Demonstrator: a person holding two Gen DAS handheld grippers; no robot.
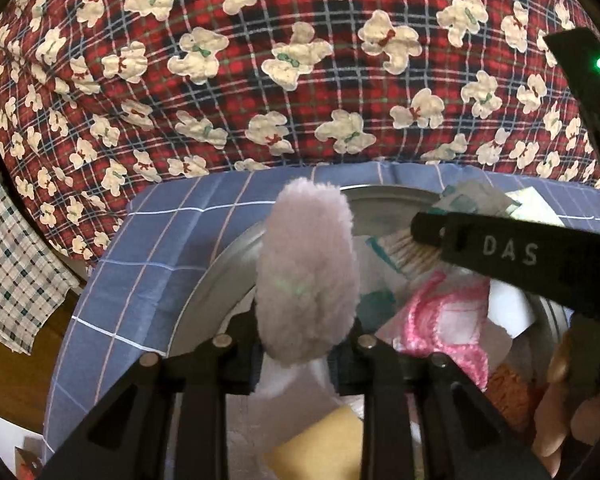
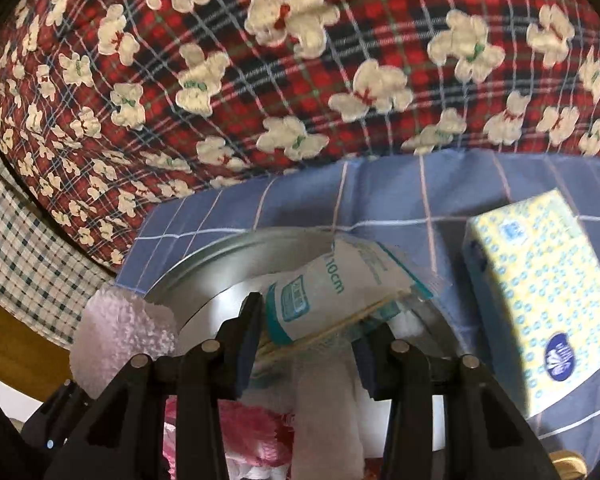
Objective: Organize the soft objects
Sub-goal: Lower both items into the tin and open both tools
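In the left wrist view we hold our left gripper (image 1: 306,344) pinched on a fluffy lilac plush piece (image 1: 308,272), which stands upright in the centre of the frame, rising from between the black fingers (image 1: 224,356) over a round metal basin (image 1: 216,276). The basin sits on a blue checked cloth (image 1: 148,264), and behind it, filling the upper half of the frame, we see a red plaid quilt with cream bears (image 1: 260,60). At the right of the same frame our right gripper (image 1: 404,236) reaches in from the side, its black finger lettered "DAS", clamped on a packet of cotton swabs (image 1: 408,256) whose wooden sticks show just under the finger. Below that, in the lower right, a pink-edged cloth (image 1: 444,320) lies in the basin, and at the bottom centre a yellow sponge (image 1: 316,444) shows between the fingers. In the right wrist view the right gripper (image 2: 308,344) has its fingers pressed onto the swab packet (image 2: 332,300), which tilts up to the right above the basin rim (image 2: 204,264); the printing "10cm" is legible. The plush piece (image 2: 120,340) appears at the lower left of this frame. At the right, a yellow patterned tissue box (image 2: 540,292) rests on the blue cloth (image 2: 400,196), beside the basin. A green checked fabric (image 2: 28,264) hangs at the left edge.
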